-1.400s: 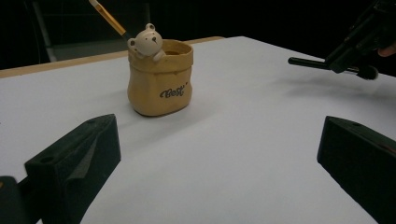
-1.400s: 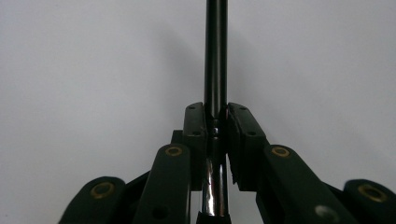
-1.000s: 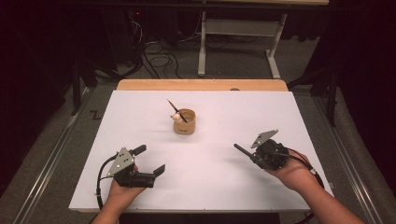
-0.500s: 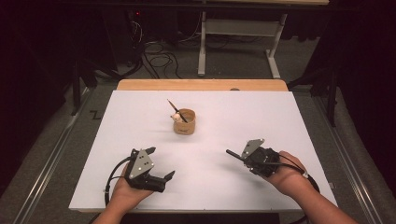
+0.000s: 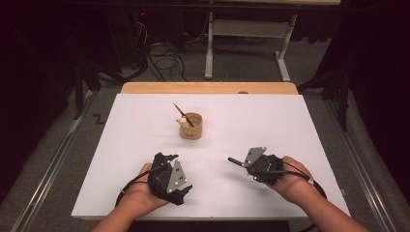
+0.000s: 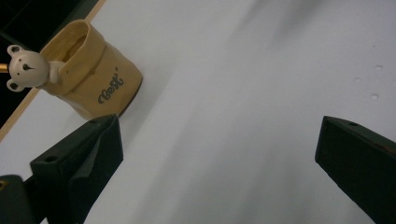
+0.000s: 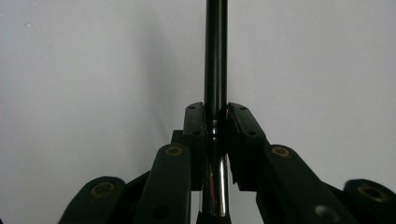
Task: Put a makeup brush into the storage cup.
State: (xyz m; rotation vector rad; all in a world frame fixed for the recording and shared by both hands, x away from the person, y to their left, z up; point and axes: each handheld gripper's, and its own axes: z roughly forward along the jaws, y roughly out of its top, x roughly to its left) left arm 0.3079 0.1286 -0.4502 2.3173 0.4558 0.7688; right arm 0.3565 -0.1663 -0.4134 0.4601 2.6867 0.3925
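While right tongs (image 5: 241, 163) clamp black pen (image 7: 215, 56) near worktop (image 5: 300, 125) front edge, pen not yet in cup (image 5: 192, 126) at worktop centre-rear. Left tongs (image 5: 175, 178) wide apart, empty. Judged: pickup done, insertion left.

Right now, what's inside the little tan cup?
A dark pen leans out of the tan cup, and a white bear figure peeks over its rim. The cup's bottom is hidden.
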